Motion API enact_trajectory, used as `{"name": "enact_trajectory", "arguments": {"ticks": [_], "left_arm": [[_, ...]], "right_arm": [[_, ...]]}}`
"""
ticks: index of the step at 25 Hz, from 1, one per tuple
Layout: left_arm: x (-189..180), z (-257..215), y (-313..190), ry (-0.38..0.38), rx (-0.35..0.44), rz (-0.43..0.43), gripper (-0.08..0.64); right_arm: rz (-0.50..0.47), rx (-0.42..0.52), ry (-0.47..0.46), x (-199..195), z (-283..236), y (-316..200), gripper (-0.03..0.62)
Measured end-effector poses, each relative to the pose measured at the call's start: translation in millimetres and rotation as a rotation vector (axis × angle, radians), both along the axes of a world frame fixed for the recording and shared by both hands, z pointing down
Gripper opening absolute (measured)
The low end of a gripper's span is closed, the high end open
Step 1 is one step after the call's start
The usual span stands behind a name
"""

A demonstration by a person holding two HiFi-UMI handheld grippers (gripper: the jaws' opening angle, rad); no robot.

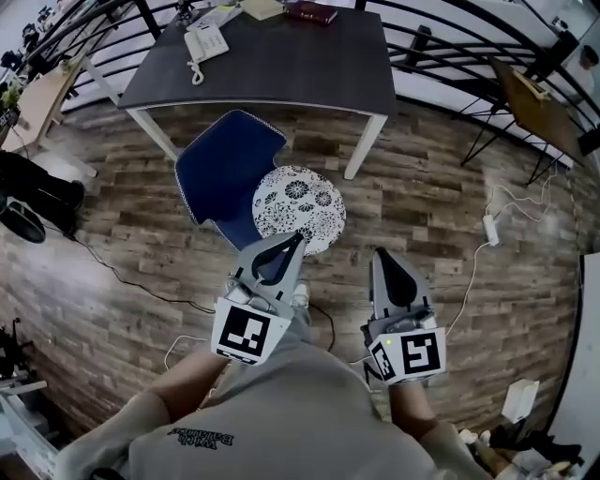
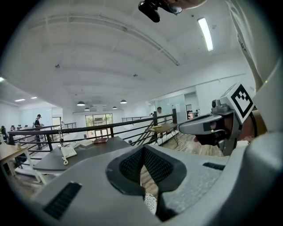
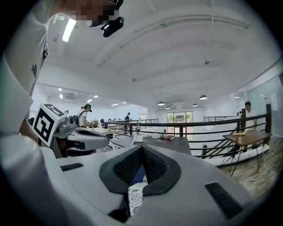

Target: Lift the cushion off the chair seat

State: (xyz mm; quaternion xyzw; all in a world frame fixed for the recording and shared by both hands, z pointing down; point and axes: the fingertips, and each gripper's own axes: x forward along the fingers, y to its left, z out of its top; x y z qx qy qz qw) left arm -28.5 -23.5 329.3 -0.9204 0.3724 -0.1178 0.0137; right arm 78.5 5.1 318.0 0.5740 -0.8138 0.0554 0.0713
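A round white cushion with a dark floral print [image 1: 298,206] lies on the seat of a blue chair [image 1: 228,169], just in front of a dark table [image 1: 272,66]. My left gripper [image 1: 298,236] is shut and empty, its tip over the cushion's near edge. My right gripper [image 1: 382,253] is shut too, over the wooden floor to the right of the cushion. In the left gripper view, a sliver of the cushion [image 2: 150,203] shows below the shut left gripper [image 2: 142,150]. The right gripper view shows the cushion [image 3: 135,196] and the chair [image 3: 137,174] behind the shut right gripper [image 3: 142,149].
A white telephone [image 1: 204,42] and a book [image 1: 312,11] lie on the table. A black railing [image 1: 450,56] runs behind it. A power strip with cable [image 1: 489,228] lies on the floor at the right, and dark objects [image 1: 28,197] at the left.
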Motion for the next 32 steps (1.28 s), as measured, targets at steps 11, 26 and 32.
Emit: {"name": "enact_trajectory", "arguments": {"ticks": [11, 26, 32], "left_arm": [[-27.7, -24.3, -90.2, -0.026, 0.099, -0.060, 0.005], [-33.8, -26.3, -101.3, 0.098, -0.011, -0.165, 0.005], [-21.7, -25.7, -84.2, 0.130, -0.036, -0.130, 0.005]], "right_arm": [[-0.017, 0.028, 0.006, -10.6, -15.6, -84.8, 0.003], [-0.170, -0.009, 0.010, -19.4, -7.5, -121.5, 0.003], [-0.241, -0.040, -0.005, -21.7, 0.4, -121.8, 0.003]]}}
